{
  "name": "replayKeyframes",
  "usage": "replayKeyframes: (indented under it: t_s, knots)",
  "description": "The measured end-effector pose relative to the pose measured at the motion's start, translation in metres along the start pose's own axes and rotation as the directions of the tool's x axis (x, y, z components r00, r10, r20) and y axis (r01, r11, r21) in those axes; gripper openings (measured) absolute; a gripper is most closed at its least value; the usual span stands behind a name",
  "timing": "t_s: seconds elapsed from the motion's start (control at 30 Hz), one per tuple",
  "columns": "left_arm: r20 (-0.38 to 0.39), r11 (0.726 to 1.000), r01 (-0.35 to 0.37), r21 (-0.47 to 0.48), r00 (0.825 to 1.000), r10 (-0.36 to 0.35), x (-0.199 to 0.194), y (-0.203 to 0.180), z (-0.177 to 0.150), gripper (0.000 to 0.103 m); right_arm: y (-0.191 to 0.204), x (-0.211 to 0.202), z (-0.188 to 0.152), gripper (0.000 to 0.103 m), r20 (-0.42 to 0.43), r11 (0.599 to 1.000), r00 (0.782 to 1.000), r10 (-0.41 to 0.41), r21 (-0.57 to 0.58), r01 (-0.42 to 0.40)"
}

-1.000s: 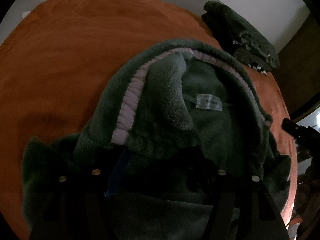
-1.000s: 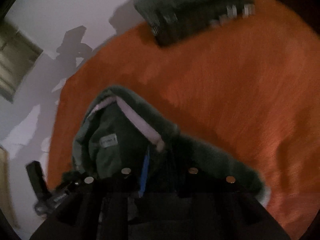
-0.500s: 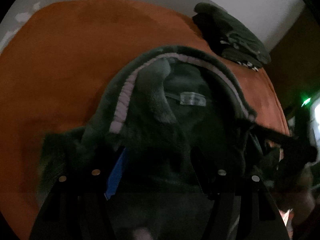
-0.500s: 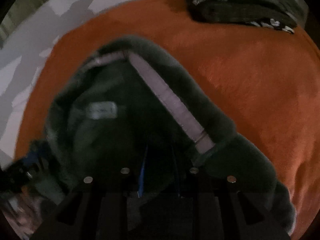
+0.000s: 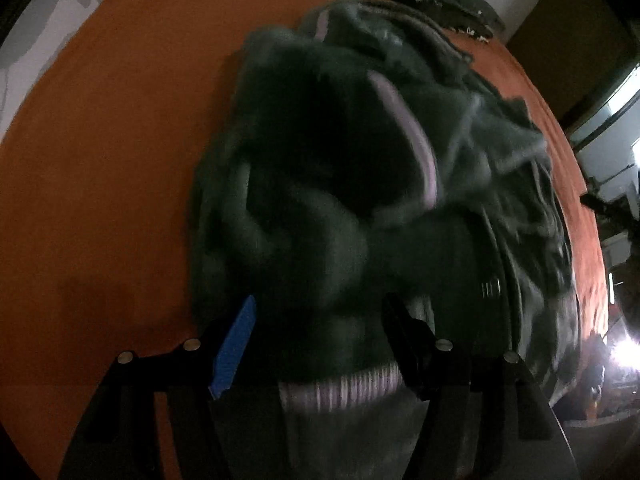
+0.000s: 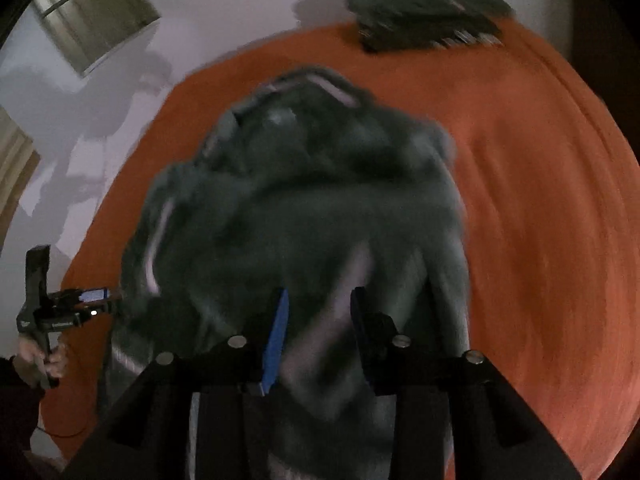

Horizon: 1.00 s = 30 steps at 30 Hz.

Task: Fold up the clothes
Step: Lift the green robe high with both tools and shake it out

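Surface: I look down on a rust-orange cover (image 5: 120,160) spread wide under dim light, with a pale wall (image 6: 240,8) behind it.
Main garment: a dark green fleece top (image 5: 320,200) with pale lilac trim lies bunched in the middle of the orange cover. Both views are smeared by motion blur, so I cannot make out its folds.
Left gripper: my left gripper (image 5: 316,320) points steeply down over the near edge of the fleece top. Its two fingers stand wide apart with a thick roll of the fabric and its ribbed lilac hem between them. In the blur I cannot tell whether the pads press on the cloth.
Right gripper: my right gripper (image 6: 318,312) also hangs over the near edge of the top. Its jaws have just been opening. A fold of green fleece sits between them, with a visible gap at the blue pad (image 6: 276,340).
Other clothes: a dark folded pile (image 6: 428,16) sits at the far edge of the cover, against the wall and well apart from the fleece top.
Person: in the right wrist view a hand (image 6: 40,356) at the far left holds the handle of the left gripper.
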<state>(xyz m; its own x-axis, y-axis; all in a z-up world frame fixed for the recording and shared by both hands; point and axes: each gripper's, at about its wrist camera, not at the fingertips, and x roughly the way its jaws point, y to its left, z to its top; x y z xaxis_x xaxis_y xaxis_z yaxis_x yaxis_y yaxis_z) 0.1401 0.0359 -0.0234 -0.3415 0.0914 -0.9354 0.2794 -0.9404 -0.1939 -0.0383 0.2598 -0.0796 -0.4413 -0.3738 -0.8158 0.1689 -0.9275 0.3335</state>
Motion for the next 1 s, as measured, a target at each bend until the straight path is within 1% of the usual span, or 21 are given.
replayKeyframes:
  t_s: [0.07, 0.17, 0.23, 0.27, 0.33, 0.37, 0.43, 0.5, 0.6, 0.67, 0.73, 0.83, 0.93, 0.97, 1.0]
  knots:
    - [-0.014, 1.0, 0.002, -0.013, 1.0, -0.002, -0.005, 0.0, -0.019, 0.066, -0.012, -0.013, -0.03, 0.031, 0.008, 0.998, 1.0, -0.019, 0.068, 0.018]
    - [-0.047, 1.0, -0.006, -0.003, 0.999, 0.006, -0.01, 0.002, -0.047, 0.066, -0.032, -0.032, -0.076, 0.031, 0.014, 0.983, 0.999, -0.041, 0.181, 0.038]
    - [-0.09, 1.0, -0.013, 0.013, 0.996, 0.014, -0.011, 0.005, -0.067, 0.066, -0.046, -0.039, -0.094, 0.031, -0.006, 0.974, 0.999, -0.041, 0.224, 0.041]
    - [-0.105, 1.0, -0.021, 0.017, 0.994, 0.023, -0.011, 0.007, -0.072, 0.066, -0.053, -0.044, -0.106, 0.031, -0.032, 0.97, 0.998, -0.054, 0.235, 0.06]
    - [-0.155, 0.996, -0.073, 0.04, 0.985, 0.079, -0.009, 0.012, -0.089, 0.066, -0.068, -0.051, -0.127, 0.031, -0.084, 0.961, 0.994, -0.074, 0.259, 0.093]
    - [-0.175, 0.993, -0.102, 0.054, 0.978, 0.111, -0.008, 0.015, -0.096, 0.066, -0.074, -0.053, -0.135, 0.031, -0.101, 0.958, 0.992, -0.071, 0.272, 0.096]
    - [-0.203, 0.988, -0.135, 0.078, 0.968, 0.149, -0.008, 0.019, -0.108, 0.066, -0.082, -0.057, -0.15, 0.031, -0.138, 0.951, 0.989, -0.057, 0.295, 0.096]
    - [-0.235, 0.992, -0.112, 0.061, 0.964, 0.123, -0.008, 0.025, -0.119, 0.066, -0.084, -0.059, -0.163, 0.031, -0.179, 0.952, 0.983, -0.044, 0.292, 0.095]
    - [-0.266, 0.996, -0.087, 0.019, 0.96, 0.089, -0.006, 0.031, -0.132, 0.066, -0.081, -0.057, -0.18, 0.032, -0.236, 0.962, 0.971, -0.032, 0.255, 0.094]
    - [-0.284, 0.997, -0.081, -0.016, 0.956, 0.073, -0.005, 0.035, -0.143, 0.066, -0.082, -0.055, -0.193, 0.032, -0.265, 0.96, 0.964, -0.008, 0.269, 0.082]
    - [-0.288, 0.997, -0.064, -0.038, 0.956, 0.051, -0.006, 0.037, -0.15, 0.066, -0.086, -0.053, -0.205, 0.033, -0.278, 0.949, 0.96, 0.015, 0.308, 0.074]
    - [-0.313, 0.996, -0.032, -0.079, 0.95, 0.006, -0.004, 0.043, -0.161, 0.066, -0.094, -0.049, -0.22, 0.033, -0.286, 0.922, 0.956, 0.071, 0.385, 0.047]
    - [-0.336, 0.986, 0.018, -0.165, 0.939, -0.074, 0.001, 0.054, -0.166, 0.065, -0.102, -0.046, -0.23, 0.033, -0.281, 0.886, 0.949, 0.142, 0.465, 0.005]
    - [-0.34, 0.979, 0.04, -0.198, 0.934, -0.107, 0.002, 0.058, -0.167, 0.061, -0.103, -0.045, -0.23, 0.033, -0.287, 0.883, 0.945, 0.159, 0.47, -0.005]
    - [-0.335, 0.975, 0.052, -0.217, 0.934, -0.124, 0.003, 0.06, -0.167, 0.06, -0.103, -0.044, -0.229, 0.033, -0.296, 0.884, 0.939, 0.172, 0.468, -0.015]
